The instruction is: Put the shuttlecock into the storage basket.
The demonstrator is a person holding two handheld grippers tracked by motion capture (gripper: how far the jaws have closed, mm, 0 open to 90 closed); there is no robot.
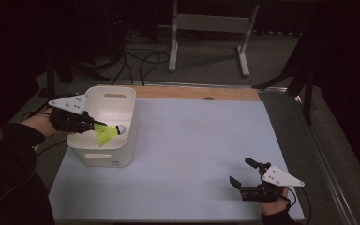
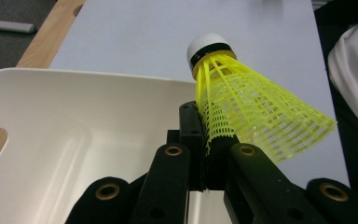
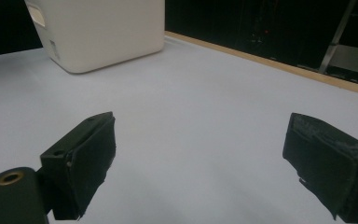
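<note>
My left gripper [image 1: 90,123] has its jaws clamped on the yellow shuttlecock's [image 1: 107,133] skirt, over the white bin [image 1: 122,101], cork pointing right, axis roughly level. Right gripper [image 1: 243,173]: jaws apart, over the counter [image 1: 192,140].

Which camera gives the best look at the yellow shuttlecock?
The left gripper view: the shuttlecock is close up, its white cork, black band and yellow mesh skirt clear, pinched at the skirt by the left tongs. The high view shows it small over the white bin.
</note>
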